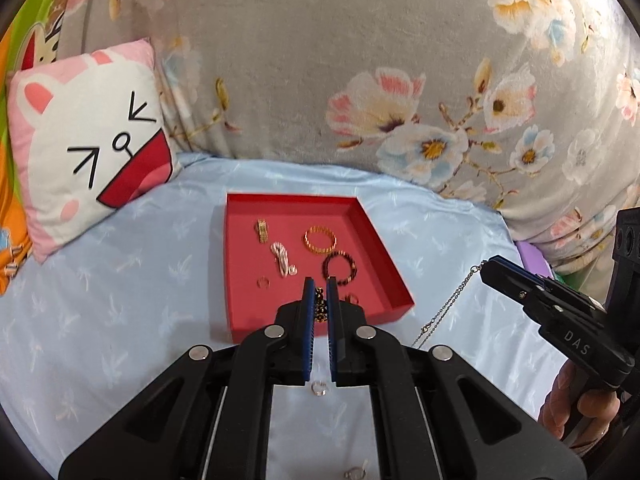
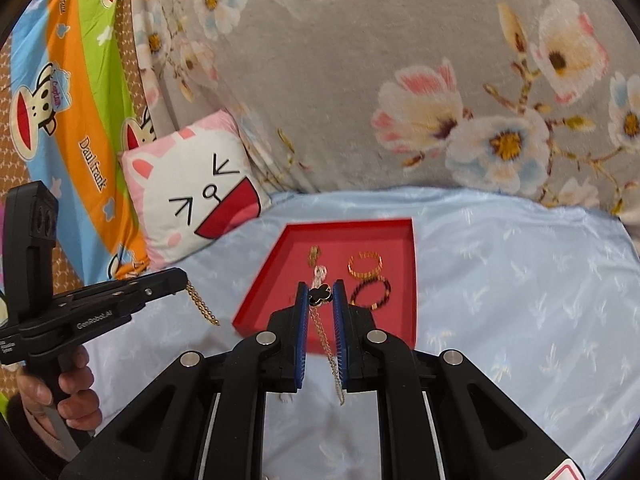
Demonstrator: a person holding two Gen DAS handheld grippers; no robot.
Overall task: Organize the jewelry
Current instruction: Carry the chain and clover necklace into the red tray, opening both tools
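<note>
A red tray [image 1: 240, 312] lies on the light blue sheet, holding a gold bracelet [image 1: 320, 240], a dark bead bracelet [image 1: 340, 268], a pearly piece [image 1: 282, 258] and small rings. My left gripper [image 1: 320, 282] is shut on a gold chain [image 1: 320, 304] above the tray's near edge. In the right wrist view that gold chain [image 2: 202, 304] dangles from the left gripper [image 2: 182, 278]. My right gripper [image 2: 320, 285] is shut on a necklace with a black clover pendant [image 2: 321, 295], its thin chain [image 2: 332, 356] hanging down. The left wrist view shows the right gripper [image 1: 485, 268] right of the tray.
Two loose rings [image 1: 319, 387] [image 1: 354, 473] lie on the sheet near me. A cat-face pillow [image 1: 92, 148] leans at the back left. A grey floral quilt [image 1: 360, 80] rises behind the tray. A hand [image 1: 576, 404] grips each handle.
</note>
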